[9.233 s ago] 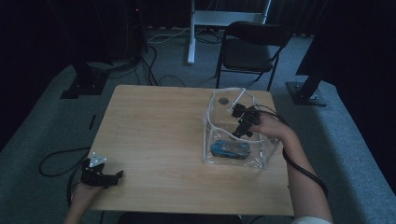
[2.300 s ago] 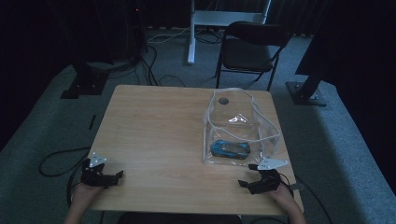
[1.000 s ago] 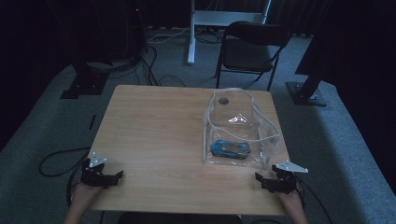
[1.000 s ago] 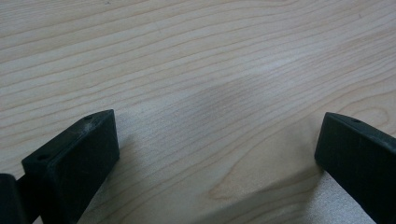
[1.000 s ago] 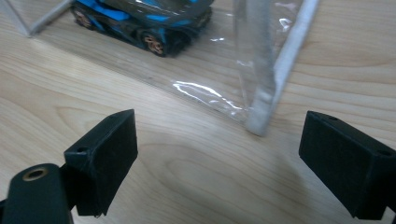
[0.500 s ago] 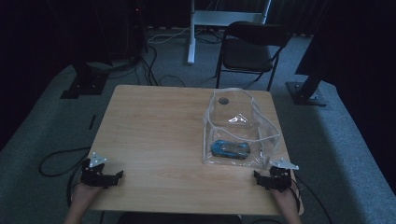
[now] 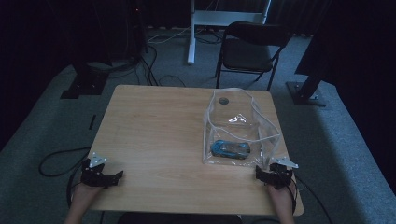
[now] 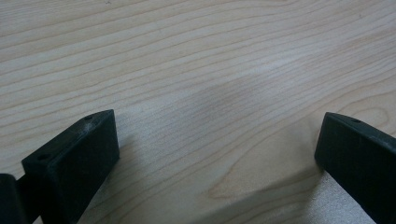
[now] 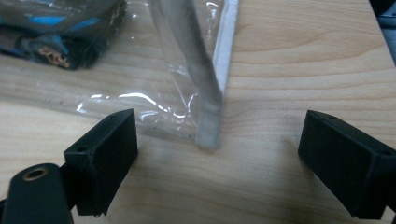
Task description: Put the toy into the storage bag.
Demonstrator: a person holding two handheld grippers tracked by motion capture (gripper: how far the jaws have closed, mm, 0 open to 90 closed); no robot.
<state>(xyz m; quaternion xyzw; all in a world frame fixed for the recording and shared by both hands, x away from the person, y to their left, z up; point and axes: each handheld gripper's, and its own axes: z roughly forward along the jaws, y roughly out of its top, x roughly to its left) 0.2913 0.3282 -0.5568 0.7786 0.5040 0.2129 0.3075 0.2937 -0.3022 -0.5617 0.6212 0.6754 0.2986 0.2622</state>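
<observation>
A clear plastic pouch (image 7: 240,130) stands open on the right half of the wooden table (image 7: 159,140), with a blue toy car (image 7: 229,148) lying inside it. My right gripper (image 7: 267,175) rests open at the front right, just before the pouch's near corner. In the right gripper view the car (image 9: 56,28) sits behind the plastic and the pouch's white-edged corner (image 9: 210,126) lies between the wide jaws of my right gripper (image 9: 217,154), untouched. My left gripper (image 7: 112,177) rests open at the table's front left. In its own view the left gripper (image 8: 215,154) frames bare wood.
A black folding chair (image 7: 250,49) stands behind the table. Black stand bases (image 7: 84,86) and cables lie on the grey carpet around it. A dark round spot (image 7: 224,100) shows through the pouch's far end.
My right gripper came out of the pouch, dropped to the table's front right edge, then edged slightly left toward the pouch's corner. The left gripper has stayed put.
</observation>
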